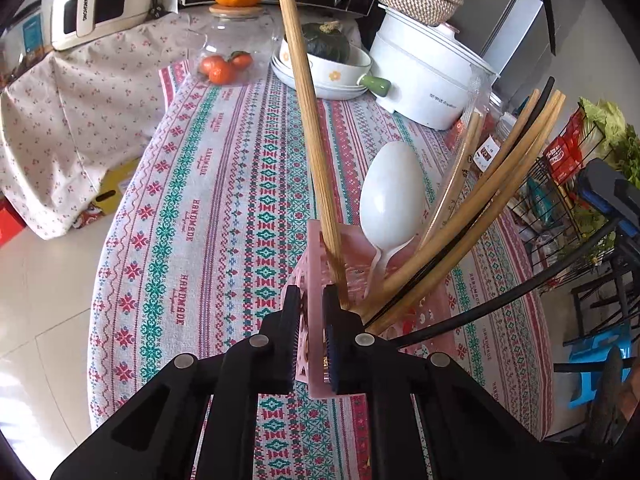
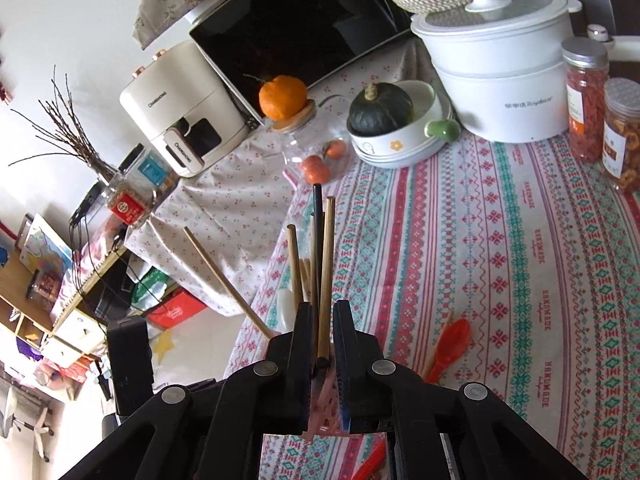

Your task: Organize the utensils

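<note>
- The left gripper (image 1: 311, 312) pinches the near wall of the pink holder (image 1: 316, 376).
- The right gripper (image 2: 322, 332) is nearly closed around a bamboo chopstick (image 2: 325, 280), contact unclear.
- The holder, by the table's left edge, carries chopsticks (image 1: 472, 216) and a white spoon (image 1: 390, 196).
- A red spoon (image 2: 450, 344) lies on the open tablecloth (image 2: 520, 280).

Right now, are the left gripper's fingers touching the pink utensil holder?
Touching. The left wrist view shows the left gripper closed on the pink utensil holder, one finger pressed on each side of its near wall, no gap visible.
</note>
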The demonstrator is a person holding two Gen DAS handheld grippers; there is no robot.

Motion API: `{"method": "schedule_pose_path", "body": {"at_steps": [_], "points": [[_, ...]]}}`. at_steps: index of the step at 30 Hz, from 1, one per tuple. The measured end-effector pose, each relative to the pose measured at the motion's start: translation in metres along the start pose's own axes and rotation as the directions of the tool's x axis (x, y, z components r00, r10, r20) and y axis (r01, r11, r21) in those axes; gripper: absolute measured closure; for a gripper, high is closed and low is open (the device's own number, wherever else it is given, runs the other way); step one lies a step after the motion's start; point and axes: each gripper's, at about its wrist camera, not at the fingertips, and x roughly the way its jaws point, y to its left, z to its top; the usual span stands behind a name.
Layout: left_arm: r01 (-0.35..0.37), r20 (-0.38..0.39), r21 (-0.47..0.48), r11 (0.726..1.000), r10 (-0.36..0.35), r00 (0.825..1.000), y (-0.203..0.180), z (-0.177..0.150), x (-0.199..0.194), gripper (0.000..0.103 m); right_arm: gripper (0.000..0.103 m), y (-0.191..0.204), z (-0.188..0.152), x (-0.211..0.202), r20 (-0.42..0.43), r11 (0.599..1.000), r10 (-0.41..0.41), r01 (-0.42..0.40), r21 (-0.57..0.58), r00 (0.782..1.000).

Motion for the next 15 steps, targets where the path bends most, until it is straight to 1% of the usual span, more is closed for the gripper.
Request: {"method": "schedule_pose_path", "body": {"at_steps": [1, 2, 3, 9, 13, 15], "points": [[-0.005, -0.002, -0.005, 1.000, 0.004, 1.000, 0.001, 0.000, 0.001, 0.092, 0.081, 0.001, 0.001, -0.005, 0.017, 1.000, -0.004, 0.004, -0.005, 1.000], [-0.003, -0.007, -0.010, 1.000, 0.003, 1.000, 0.002, 0.000, 0.002, 0.092, 0.072, 0.001, 0.002, -0.010, 0.034, 1.000, -0.009, 0.010, -0.010, 0.999], [0.000, -0.013, -0.015, 1.000, 0.000, 1.000, 0.003, -0.001, 0.003, 0.092, 0.066, 0.001, 0.002, -0.015, 0.049, 1.000, -0.013, 0.014, -0.012, 0.999], [-0.015, -0.009, 0.005, 1.000, 0.015, 1.000, -0.001, 0.000, 0.001, 0.091, 0.063, -0.018, 0.004, -0.034, 0.088, 0.999, -0.042, 0.039, 0.037, 0.995], [-0.012, -0.009, -0.002, 1.000, 0.012, 1.000, 0.001, 0.000, -0.001, 0.091, 0.061, -0.032, 0.004, -0.043, 0.098, 0.996, -0.064, 0.057, 0.070, 0.993], [-0.009, -0.010, -0.004, 1.000, 0.009, 1.000, 0.002, 0.000, -0.003, 0.090, 0.056, -0.039, 0.003, -0.044, 0.091, 0.993, -0.083, 0.075, 0.088, 0.992]]}}
